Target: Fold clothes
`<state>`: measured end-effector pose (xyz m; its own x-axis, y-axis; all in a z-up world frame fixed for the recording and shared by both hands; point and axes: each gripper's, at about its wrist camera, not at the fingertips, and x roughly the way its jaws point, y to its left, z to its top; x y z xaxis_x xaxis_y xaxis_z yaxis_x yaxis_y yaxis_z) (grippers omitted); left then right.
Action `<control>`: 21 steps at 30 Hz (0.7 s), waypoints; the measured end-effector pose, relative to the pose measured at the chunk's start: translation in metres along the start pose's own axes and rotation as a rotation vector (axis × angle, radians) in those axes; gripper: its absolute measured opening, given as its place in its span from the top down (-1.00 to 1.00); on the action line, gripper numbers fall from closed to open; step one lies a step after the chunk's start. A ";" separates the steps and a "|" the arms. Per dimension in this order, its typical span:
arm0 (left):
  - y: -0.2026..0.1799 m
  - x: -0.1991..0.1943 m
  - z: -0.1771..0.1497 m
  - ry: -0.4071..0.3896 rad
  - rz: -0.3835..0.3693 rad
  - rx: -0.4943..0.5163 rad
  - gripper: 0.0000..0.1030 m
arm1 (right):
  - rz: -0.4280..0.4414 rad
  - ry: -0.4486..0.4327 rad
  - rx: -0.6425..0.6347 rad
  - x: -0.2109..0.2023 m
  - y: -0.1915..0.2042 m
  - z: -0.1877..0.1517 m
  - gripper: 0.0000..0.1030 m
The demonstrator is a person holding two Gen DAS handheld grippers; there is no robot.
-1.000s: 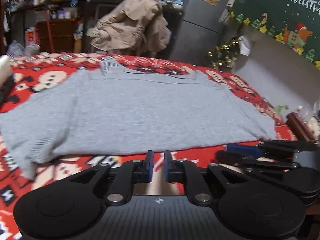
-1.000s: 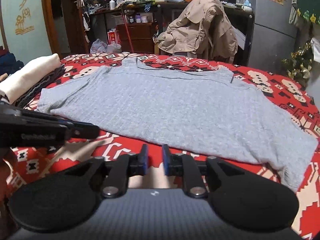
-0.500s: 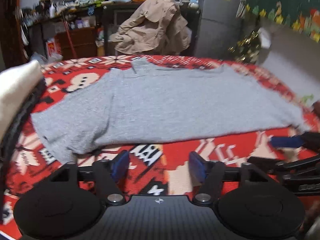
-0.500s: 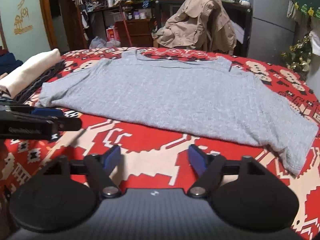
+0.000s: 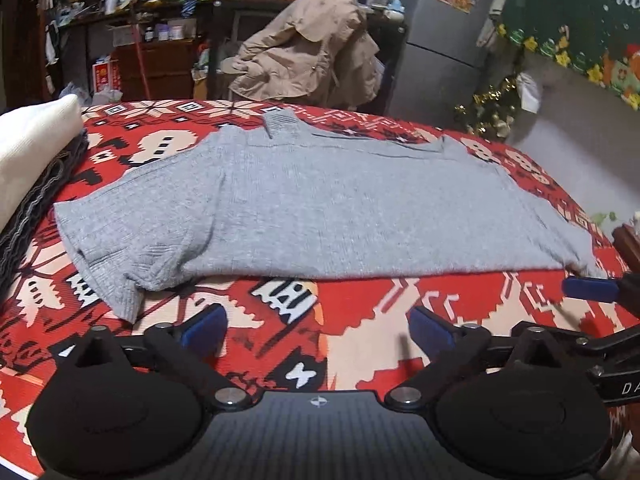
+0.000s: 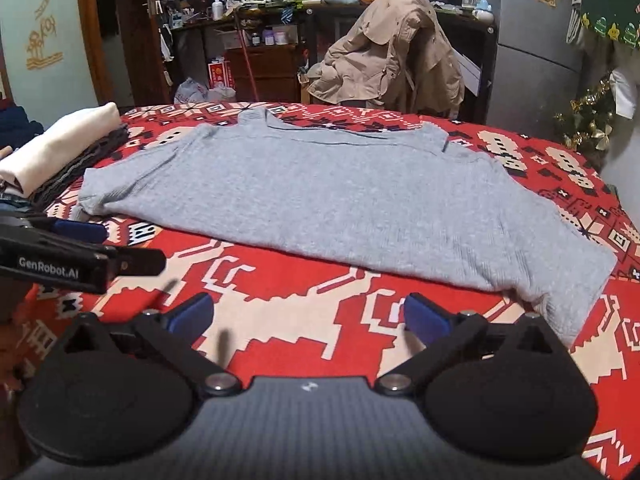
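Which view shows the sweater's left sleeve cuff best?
The left wrist view: the gray sweater's left cuff lies close, its ribbing clear. The right wrist view shows that cuff far off and small, beside the left gripper.

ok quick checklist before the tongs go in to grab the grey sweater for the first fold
1. Grey sweater spread flat on the red patterned blanket: ok.
2. Left tongs empty, jaws opening: ok.
3. Right tongs empty, jaws opening: ok.
4. Near hem free of both tongs, blanket showing between: ok.
5. Near left sleeve smooth: not ok, bunched.
6. Folded cream garment clear of the sweater: ok.
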<state>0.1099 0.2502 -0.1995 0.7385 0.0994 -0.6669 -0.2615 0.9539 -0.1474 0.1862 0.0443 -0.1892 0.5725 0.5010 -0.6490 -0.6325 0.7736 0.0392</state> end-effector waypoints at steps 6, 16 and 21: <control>0.010 -0.008 0.013 -0.051 0.097 0.014 0.00 | -0.096 -0.042 -0.028 -0.005 -0.003 0.010 -0.53; 0.043 -0.001 0.027 -0.062 0.151 -0.038 0.89 | -0.074 -0.060 -0.021 -0.007 -0.001 0.019 0.04; 0.057 -0.001 0.024 -0.060 0.230 -0.056 1.00 | -0.081 -0.046 -0.013 -0.004 0.000 0.017 0.04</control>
<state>0.1090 0.3108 -0.1897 0.6906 0.3309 -0.6431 -0.4600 0.8871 -0.0376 0.1928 0.0491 -0.1739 0.6454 0.4548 -0.6137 -0.5896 0.8074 -0.0218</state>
